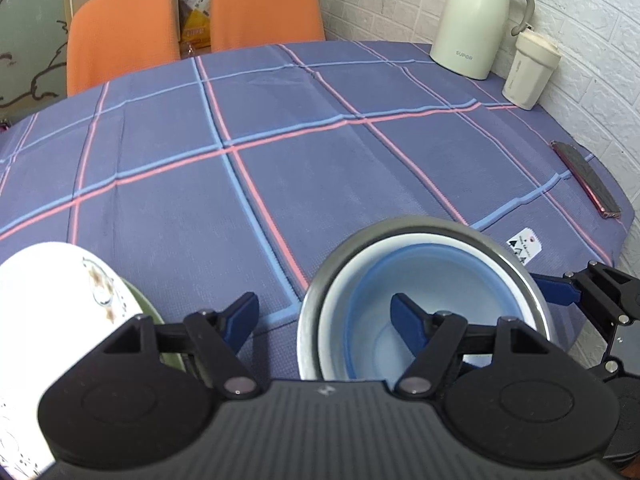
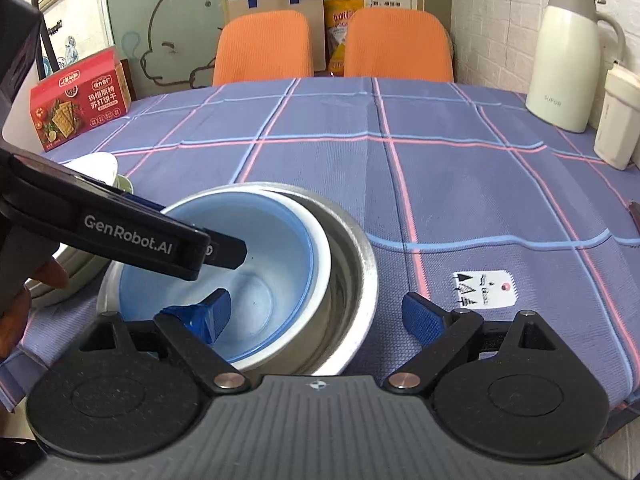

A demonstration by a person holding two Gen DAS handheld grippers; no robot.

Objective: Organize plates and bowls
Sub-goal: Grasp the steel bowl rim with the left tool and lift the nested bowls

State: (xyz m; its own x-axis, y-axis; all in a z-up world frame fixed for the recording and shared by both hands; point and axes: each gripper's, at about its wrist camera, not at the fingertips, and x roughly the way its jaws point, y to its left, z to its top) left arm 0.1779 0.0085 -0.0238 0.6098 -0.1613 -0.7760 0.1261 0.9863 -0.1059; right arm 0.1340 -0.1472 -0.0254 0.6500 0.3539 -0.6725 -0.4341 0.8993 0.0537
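Note:
Three bowls sit nested near the table's front edge: a steel bowl (image 1: 420, 225) (image 2: 354, 264) outside, a white bowl (image 1: 360, 268) (image 2: 322, 240) in it, and a blue bowl (image 1: 436, 280) (image 2: 264, 236) innermost. My left gripper (image 1: 324, 316) is open and straddles the stack's left wall, with its right finger inside the blue bowl. My right gripper (image 2: 320, 316) is open too and straddles the right wall, its left finger inside the blue bowl. To the left, a white flowered plate (image 1: 52, 292) (image 2: 100, 164) lies on a green plate (image 1: 150, 314).
A cream thermos jug (image 1: 476, 20) (image 2: 568, 60) and a lidded cup (image 1: 528, 72) stand at the back right by the brick wall. A phone (image 1: 588, 180) lies at the right edge. A red cracker box (image 2: 80, 112) stands at the back left. Two orange chairs (image 1: 120, 32) are behind the table.

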